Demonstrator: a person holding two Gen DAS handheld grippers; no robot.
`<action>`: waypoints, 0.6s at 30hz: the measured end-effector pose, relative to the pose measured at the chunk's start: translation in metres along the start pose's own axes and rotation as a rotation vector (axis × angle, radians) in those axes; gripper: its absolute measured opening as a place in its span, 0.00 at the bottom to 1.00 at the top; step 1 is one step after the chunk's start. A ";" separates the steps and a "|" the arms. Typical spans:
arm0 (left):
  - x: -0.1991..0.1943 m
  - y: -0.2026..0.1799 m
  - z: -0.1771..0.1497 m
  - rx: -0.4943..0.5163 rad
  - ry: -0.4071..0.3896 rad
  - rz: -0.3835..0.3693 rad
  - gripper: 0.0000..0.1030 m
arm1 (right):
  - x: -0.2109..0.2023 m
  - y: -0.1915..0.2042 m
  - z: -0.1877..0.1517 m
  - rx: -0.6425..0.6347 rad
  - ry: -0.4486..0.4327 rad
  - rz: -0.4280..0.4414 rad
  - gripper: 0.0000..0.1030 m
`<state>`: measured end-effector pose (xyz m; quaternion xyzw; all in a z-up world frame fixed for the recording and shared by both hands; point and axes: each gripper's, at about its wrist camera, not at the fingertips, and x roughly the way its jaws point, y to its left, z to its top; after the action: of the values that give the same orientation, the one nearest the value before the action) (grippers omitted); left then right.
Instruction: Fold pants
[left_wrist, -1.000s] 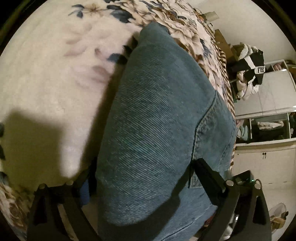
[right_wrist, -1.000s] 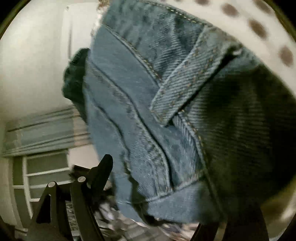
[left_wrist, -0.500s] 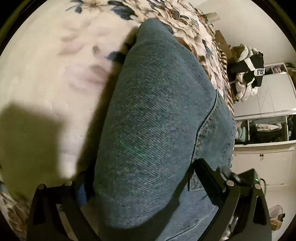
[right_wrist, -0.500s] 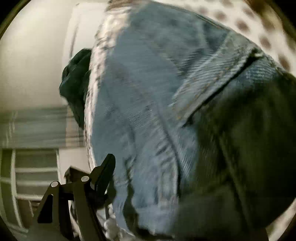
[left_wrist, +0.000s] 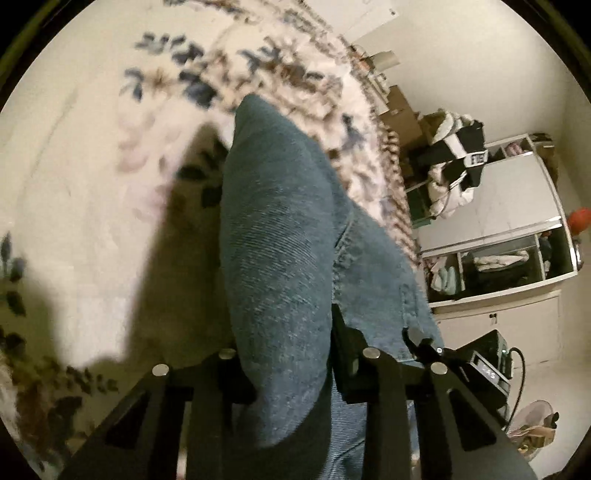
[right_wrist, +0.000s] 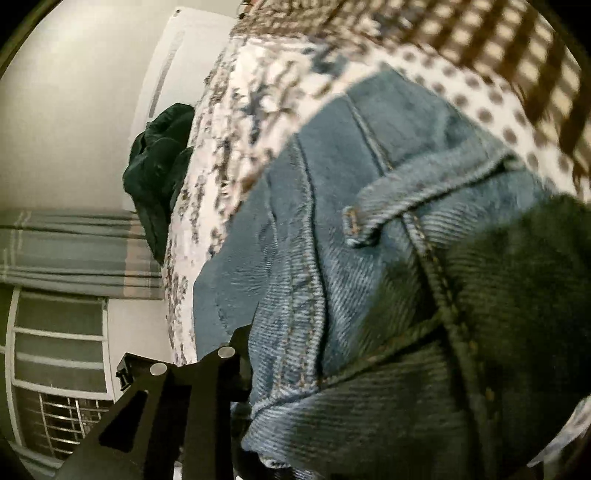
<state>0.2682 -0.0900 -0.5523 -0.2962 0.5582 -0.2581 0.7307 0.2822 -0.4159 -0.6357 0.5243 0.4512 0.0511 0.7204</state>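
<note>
Left gripper (left_wrist: 284, 354) clamps thick fold of jeans (left_wrist: 280, 266), centre frame, over floral bedspread (left_wrist: 74, 221). Right gripper (right_wrist: 332, 387) grips waistband end, lower centre; far finger hidden behind denim. Judgement: keep both grips level, lower together, align edges before release.

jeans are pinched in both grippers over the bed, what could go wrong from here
1. The left gripper clamps a thick bunched fold of the jeans; layers could slip unevenly and skew the fold.
2. In the right wrist view only one finger shows and denim hides the rest, so that grip may be shallow and drop.
3. The floral bedspread is soft; dragging could rumple it.
</note>
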 end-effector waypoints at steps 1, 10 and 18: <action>-0.006 -0.005 0.003 0.002 -0.008 -0.005 0.24 | -0.007 0.003 0.000 -0.009 0.003 0.003 0.28; -0.068 -0.056 0.052 0.054 -0.096 -0.061 0.24 | -0.068 0.065 0.002 -0.096 -0.012 0.080 0.28; -0.096 -0.037 0.164 0.087 -0.174 -0.119 0.24 | -0.017 0.162 0.036 -0.165 -0.066 0.141 0.28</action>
<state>0.4023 -0.0238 -0.4288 -0.3181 0.4623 -0.2983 0.7721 0.3622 -0.3786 -0.4937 0.4950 0.3836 0.1212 0.7701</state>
